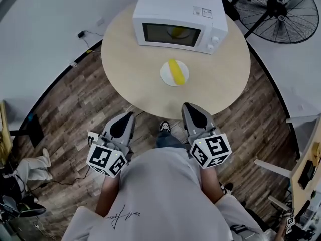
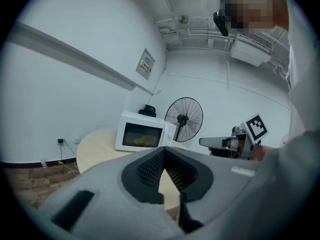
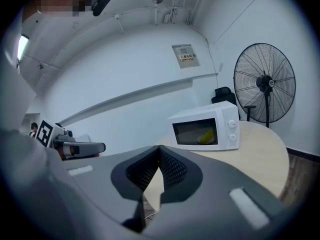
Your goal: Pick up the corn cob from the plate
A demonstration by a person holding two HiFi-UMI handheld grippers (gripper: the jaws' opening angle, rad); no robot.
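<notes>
Seen from above, a person is standing just off the near edge of a round, pale wooden table (image 1: 220,79) and holding a two-jaw gripper in each hand, close to the body. The left gripper (image 1: 128,117) and the right gripper (image 1: 189,109) are both pointing toward the table, but their tips are hanging over the wood-plank floor, short of the table's edge. The corn cob (image 1: 175,70), yellow and lying lengthwise, is resting on a small white plate (image 1: 165,77) near the middle of the table. The plate is sitting just in front of a white microwave (image 1: 178,19), whose door is closed. A yellow shape is showing in the microwave window; whether it is a reflection or something inside cannot be told. A black standing fan (image 1: 273,11) is standing beyond the table to the right. In each gripper view the two jaws are meeting at their tips with nothing between them, so both grippers are closed and empty, and the gripper's own body is hiding the plate. Judging from this, the task is only beginning: the corn is lying untouched and well apart from both grippers. Reaching over the table, opening the jaws, closing on the cob and lifting it are all left to do.
</notes>
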